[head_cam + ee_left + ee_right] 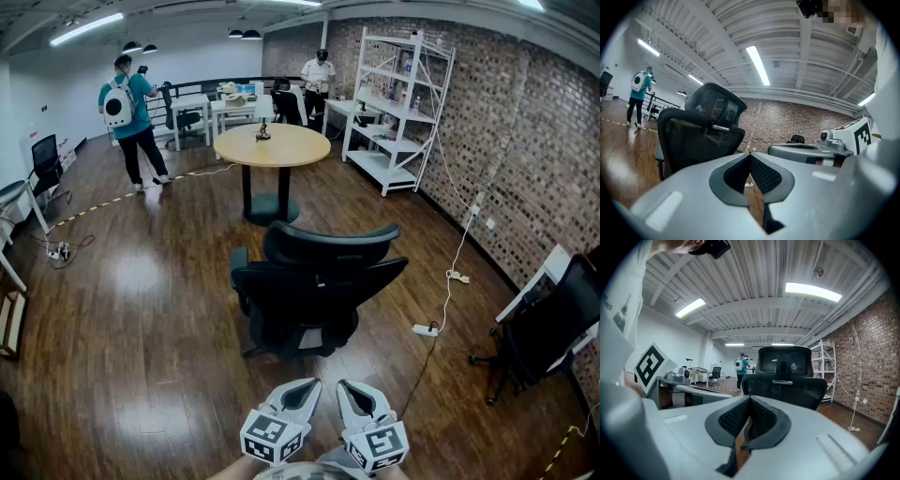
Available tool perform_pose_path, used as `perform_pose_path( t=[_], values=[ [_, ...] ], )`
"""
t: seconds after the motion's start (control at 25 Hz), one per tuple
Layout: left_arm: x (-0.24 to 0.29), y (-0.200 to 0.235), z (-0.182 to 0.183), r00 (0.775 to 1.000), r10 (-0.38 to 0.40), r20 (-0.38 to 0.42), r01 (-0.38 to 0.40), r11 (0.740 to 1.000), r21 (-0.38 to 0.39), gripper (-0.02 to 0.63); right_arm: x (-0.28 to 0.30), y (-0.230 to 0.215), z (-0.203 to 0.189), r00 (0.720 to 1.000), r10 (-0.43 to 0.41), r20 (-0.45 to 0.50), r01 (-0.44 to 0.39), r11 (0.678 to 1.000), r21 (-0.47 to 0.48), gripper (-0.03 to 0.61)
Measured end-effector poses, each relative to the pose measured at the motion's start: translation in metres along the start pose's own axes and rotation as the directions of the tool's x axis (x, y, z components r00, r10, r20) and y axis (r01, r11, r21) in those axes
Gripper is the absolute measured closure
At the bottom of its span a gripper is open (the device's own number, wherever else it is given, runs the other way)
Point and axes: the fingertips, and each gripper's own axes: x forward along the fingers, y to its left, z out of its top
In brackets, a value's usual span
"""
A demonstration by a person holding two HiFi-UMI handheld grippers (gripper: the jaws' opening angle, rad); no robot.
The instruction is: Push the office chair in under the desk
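A black mesh office chair [314, 281] stands on the wood floor with its back towards me, a short way in front of both grippers. It also fills the left gripper view [701, 133] and the right gripper view [785, 378]. Beyond it is a round wooden table [272, 145] on a black pedestal. My left gripper [302, 392] and right gripper [356, 396] are held side by side near the bottom of the head view. Both are shut with nothing between the jaws, and neither touches the chair.
A white shelving unit [398, 108] stands by the brick wall at the right. A second black chair [548, 328] sits by a white desk at the far right. Cables and a power strip [425, 329] lie on the floor. Two people [131, 112] stand at the back.
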Motion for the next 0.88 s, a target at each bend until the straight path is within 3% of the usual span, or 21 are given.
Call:
perform_pose_path(
  t=[0.44, 0.88],
  values=[
    [0.03, 0.019, 0.019, 1.0, 0.026, 0.011, -0.026, 0.999, 0.03, 0.598, 0.017, -0.034, 0.008, 1.0, -0.002, 0.021, 0.002, 1.0, -0.015, 0.578],
    [0.08, 0.047, 0.057, 0.991, 0.12, 0.051, -0.124, 0.989, 0.082, 0.597, 0.058, -0.098, 0.033, 0.996, 0.068, 0.062, -0.063, 0.995, -0.08, 0.578]
  ],
)
